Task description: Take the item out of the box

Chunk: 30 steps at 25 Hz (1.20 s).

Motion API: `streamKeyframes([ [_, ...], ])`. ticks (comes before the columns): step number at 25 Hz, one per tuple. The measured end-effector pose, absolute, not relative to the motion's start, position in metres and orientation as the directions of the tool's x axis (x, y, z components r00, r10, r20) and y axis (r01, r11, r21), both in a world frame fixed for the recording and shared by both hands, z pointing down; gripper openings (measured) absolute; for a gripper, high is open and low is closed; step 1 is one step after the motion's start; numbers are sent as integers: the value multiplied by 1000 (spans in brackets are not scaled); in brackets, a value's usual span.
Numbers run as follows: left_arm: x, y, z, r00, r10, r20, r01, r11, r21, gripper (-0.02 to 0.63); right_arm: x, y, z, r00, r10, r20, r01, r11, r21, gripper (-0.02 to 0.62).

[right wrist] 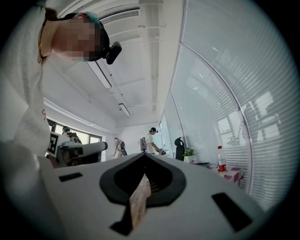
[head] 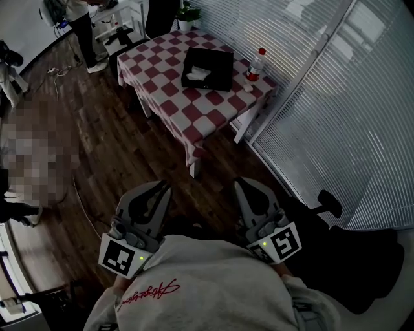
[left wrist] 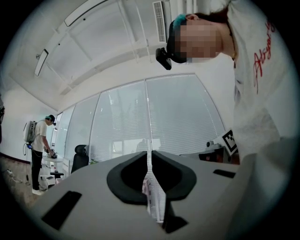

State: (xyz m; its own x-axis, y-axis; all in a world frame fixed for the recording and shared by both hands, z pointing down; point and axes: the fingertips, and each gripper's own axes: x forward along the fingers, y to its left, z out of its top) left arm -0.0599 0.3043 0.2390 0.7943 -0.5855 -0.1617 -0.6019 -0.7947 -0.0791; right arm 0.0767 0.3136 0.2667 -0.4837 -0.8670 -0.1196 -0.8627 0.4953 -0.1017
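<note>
A black open box (head: 208, 68) lies on a table with a red-and-white checked cloth (head: 194, 116), far ahead of me. A white item (head: 198, 72) rests inside the box. Both grippers are held close to my chest, well short of the table. The left gripper (head: 162, 189) points forward with its jaws together and nothing between them, as the left gripper view (left wrist: 149, 161) also shows. Beside it, the right gripper (head: 240, 185) is likewise shut and empty (right wrist: 144, 159).
A bottle with a red cap (head: 257, 64) stands at the table's right edge, near a small white object (head: 248, 87). A potted plant (head: 187, 14) sits behind the table. Window blinds (head: 336, 116) run along the right. A person (head: 84, 32) stands at the far left on the wooden floor.
</note>
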Motion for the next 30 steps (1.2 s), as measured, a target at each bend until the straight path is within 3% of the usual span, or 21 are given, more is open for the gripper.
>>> streamKeyframes([
  [30, -50, 228, 246, 792, -590, -155, -604, -794, -62, 40, 90, 239, 274, -469, -877, -104, -870, 479, -120, 11],
])
